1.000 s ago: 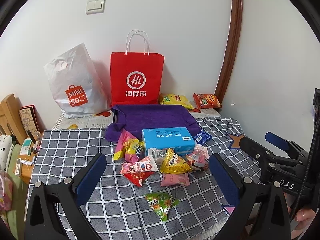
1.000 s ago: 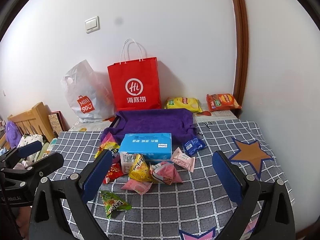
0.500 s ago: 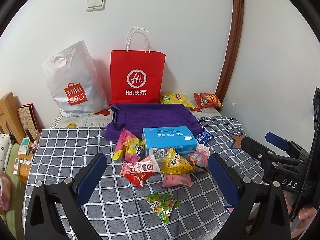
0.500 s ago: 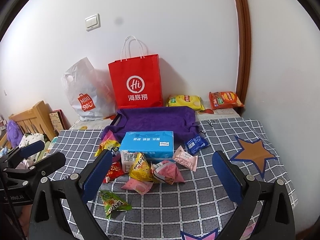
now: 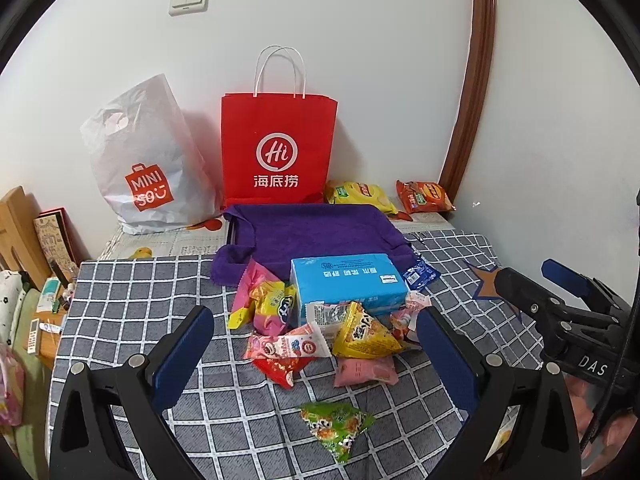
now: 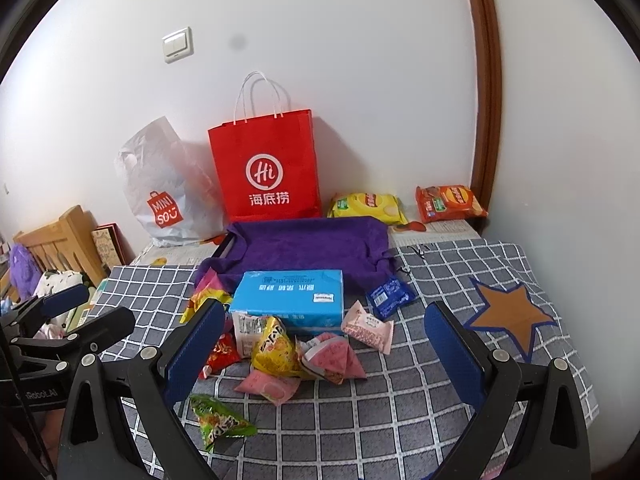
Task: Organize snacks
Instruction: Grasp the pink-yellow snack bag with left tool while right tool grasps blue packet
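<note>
Hovering above the checked tabletop (image 5: pixel 132 300), left tool (image 5: pixel 312 354) and right tool (image 6: pixel 324 350) are both spread wide, gripping nothing. Snack packets (image 5: pixel 362 330) are lying heaped against the front of a blue box (image 5: pixel 346 286); 1 green packet (image 5: pixel 338 426) is sitting apart, nearer the tools. Red bag (image 5: pixel 278 152) is standing at the wall.

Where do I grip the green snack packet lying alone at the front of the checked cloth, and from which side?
Take the green snack packet across its puffed middle, coming from above. It lies flat on the checked cloth, apart from the snack pile, so nothing crowds the fingers. Its sealed tips look thin and may slip. The left gripper, open, seems nearer than the right gripper.
</note>
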`<state>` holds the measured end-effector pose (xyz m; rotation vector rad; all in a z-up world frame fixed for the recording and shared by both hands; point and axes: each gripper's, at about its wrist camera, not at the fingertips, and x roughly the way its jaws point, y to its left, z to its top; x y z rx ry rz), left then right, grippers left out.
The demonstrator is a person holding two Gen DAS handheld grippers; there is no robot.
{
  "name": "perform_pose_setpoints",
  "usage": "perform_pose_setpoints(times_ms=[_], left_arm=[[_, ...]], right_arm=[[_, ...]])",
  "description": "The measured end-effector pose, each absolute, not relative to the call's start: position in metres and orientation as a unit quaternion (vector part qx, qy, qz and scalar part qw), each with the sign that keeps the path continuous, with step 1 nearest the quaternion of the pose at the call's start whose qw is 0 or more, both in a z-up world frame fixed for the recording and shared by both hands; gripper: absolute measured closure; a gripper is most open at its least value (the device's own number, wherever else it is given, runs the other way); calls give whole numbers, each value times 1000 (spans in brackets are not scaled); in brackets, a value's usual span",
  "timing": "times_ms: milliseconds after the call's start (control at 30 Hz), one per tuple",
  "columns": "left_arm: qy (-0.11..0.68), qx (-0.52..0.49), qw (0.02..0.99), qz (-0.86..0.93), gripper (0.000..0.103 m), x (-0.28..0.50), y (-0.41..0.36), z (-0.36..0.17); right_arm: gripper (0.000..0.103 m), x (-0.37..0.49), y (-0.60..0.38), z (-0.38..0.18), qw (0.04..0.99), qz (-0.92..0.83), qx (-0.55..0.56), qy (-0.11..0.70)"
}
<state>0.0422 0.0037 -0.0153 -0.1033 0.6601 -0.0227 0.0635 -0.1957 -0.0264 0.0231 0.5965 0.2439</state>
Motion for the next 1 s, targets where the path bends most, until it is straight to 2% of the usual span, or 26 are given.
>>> perform_pose_setpoints(times_ms=[367, 667, 767, 1000], left_arm=[[341, -53, 938, 3, 1, 76, 20, -32], [385, -90, 918, 17, 2, 107, 52, -74], [397, -93, 913, 24, 2, 114, 58, -86], [414, -110, 903, 35, 2, 136, 73, -105]], right_arm=[[4, 100, -209, -43, 945, 118, 23, 303], [5, 136, -213, -90, 934, 100, 1, 344], [14, 148, -213, -107, 929, 91, -15, 359], [23, 189, -222, -139, 919, 78, -21, 386]])
